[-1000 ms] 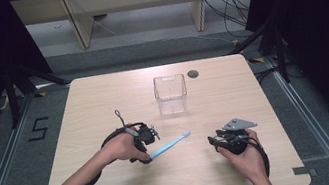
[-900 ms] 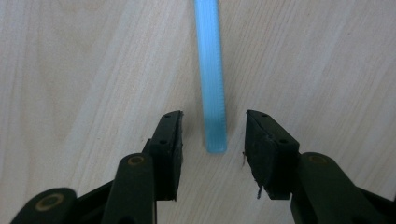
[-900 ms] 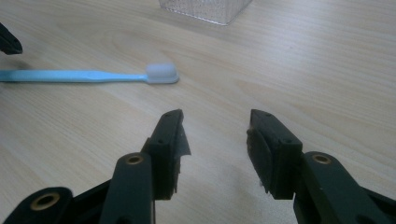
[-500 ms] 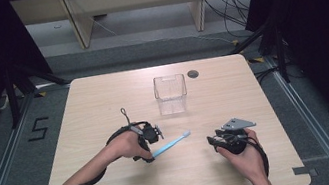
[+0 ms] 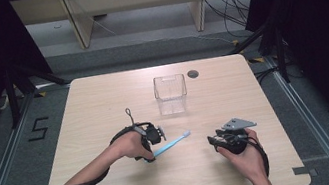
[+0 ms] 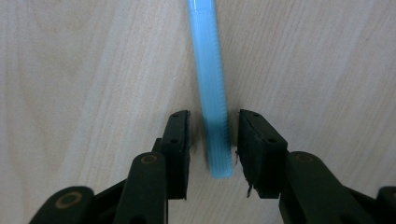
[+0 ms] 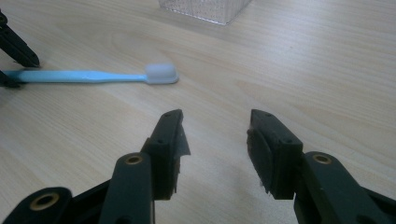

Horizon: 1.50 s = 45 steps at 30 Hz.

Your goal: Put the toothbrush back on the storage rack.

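Near the desk's (image 5: 103, 102) front edge: left gripper (image 6: 209, 140), jaws parted, straddling the blue toothbrush (image 6: 212, 93) handle without clamping. Right gripper (image 7: 215, 149) alongside, jaws wide open, holding nothing.

A light wooden table (image 5: 104, 107) with rounded corners carries 2 loose things: a blue toothbrush (image 5: 171, 145) lying flat near the front, white bristle head toward the right, and a clear square container (image 5: 171, 93) standing farther back, beside a round dark grommet (image 5: 193, 74).
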{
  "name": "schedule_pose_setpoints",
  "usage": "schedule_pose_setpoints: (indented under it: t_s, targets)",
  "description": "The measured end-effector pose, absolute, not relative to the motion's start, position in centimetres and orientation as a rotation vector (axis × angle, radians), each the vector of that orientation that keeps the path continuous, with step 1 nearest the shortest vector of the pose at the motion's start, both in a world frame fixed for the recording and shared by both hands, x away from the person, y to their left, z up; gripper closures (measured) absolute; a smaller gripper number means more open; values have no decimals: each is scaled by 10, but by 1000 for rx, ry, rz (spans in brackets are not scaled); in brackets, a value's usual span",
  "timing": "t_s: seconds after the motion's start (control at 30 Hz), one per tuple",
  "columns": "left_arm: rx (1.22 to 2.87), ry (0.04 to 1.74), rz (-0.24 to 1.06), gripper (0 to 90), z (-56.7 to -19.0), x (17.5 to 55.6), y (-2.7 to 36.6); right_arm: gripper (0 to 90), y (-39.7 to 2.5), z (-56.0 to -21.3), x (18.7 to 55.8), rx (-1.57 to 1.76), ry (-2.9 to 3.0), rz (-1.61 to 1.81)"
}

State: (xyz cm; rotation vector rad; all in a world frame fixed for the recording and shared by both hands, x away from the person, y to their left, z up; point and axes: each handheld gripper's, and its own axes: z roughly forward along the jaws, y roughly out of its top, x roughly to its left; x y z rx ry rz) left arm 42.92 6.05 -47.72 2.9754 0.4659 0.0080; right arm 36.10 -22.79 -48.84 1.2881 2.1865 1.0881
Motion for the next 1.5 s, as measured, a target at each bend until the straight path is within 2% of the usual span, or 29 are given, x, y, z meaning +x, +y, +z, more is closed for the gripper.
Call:
schedule_pose_setpoints:
  t_s: [0.23, 0.5, 0.8, 1.2, 1.5]
  targets:
    - [2985, 472, 23, 666, -478, 427, 59, 553, -228, -488, 361, 1282, 2183, 1100]
    - [3001, 491, 27, 772, -478, 421, 55, 547, -228, -485, 361, 1258, 2184, 1128]
    - [2987, 528, -2, 783, -477, 419, 57, 547, -229, -486, 359, 1310, 2179, 1104]
    - [2819, 522, 82, 783, -458, 409, 71, 549, -229, -484, 357, 1335, 2124, 1139]
    - [2716, 551, 97, 783, -452, 401, 81, 547, -224, -490, 360, 1311, 2142, 1176]
